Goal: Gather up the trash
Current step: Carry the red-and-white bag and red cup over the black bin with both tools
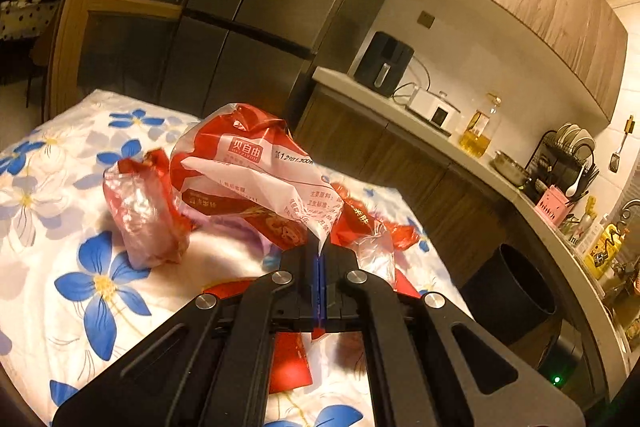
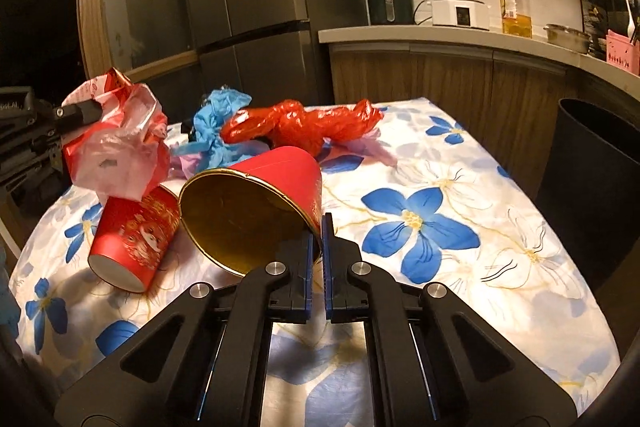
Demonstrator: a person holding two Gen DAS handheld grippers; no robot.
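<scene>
The job was barely under way: nearly all the litter lay on the flowered tablecloth [image 2: 460, 187], and nothing could be seen inside the dark bin [image 2: 600, 163], whose inside was not visible. The left gripper [image 1: 319, 255] was clamped on a corner of the red-and-white printed bag [image 1: 248, 171], which ballooned up just ahead of its fingertips and appeared lifted off the cloth. The right gripper [image 2: 319, 227] had its pads pinched on the rim of the larger red cup [image 2: 256, 203], which was tipped on its side with the gold-lined mouth towards the camera, directly in front and slightly left of the jaws. Left of that lay a smaller red cup [image 2: 132, 239], also on its side. Further ahead, beyond the cups, sat a blue crumpled bag [image 2: 220, 131] and a red twisted bag [image 2: 300, 125]. The bin stood well off to the right of the right gripper, beside the table. Both held items needed carrying there, with at least three more pieces to follow.
</scene>
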